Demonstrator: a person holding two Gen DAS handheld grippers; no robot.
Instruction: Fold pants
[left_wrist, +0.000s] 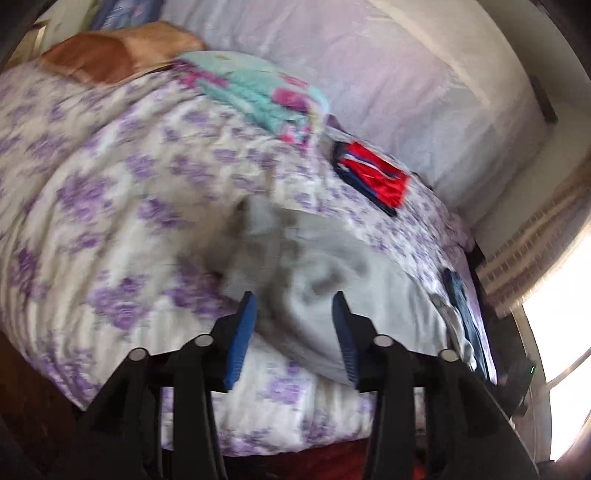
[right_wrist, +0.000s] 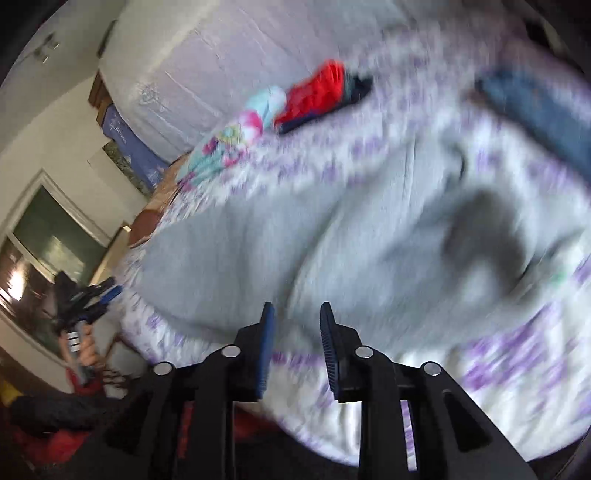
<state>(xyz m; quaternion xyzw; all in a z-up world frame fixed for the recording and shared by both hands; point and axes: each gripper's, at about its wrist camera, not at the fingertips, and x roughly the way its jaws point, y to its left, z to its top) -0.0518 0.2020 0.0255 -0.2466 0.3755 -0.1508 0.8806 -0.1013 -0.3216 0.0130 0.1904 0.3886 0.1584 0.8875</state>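
1. The grey pants (left_wrist: 314, 266) lay rumpled on the bed (left_wrist: 110, 184), just ahead of the left gripper (left_wrist: 293, 306), part of the cloth showing between its blue fingers (left_wrist: 242, 332).
2. That left gripper was released, jaws wide apart and holding nothing; I could not tell whether it touched the cloth.
3. The right gripper (right_wrist: 294, 317) hovered at the near edge of the same pants (right_wrist: 332, 229), which spread ahead and to both sides of it. It too was released, with only fabric seen through the gap.
4. Both views were blurred, so finer creases were hard to read.
5. Beyond the left gripper, further up the bed, sat a red garment (left_wrist: 373, 173) and a turquoise bundle (left_wrist: 258, 92), both looking already folded.
6. By my reckoning the pants were barely started: bunched, no clean fold visible, so flattening and every fold remained.
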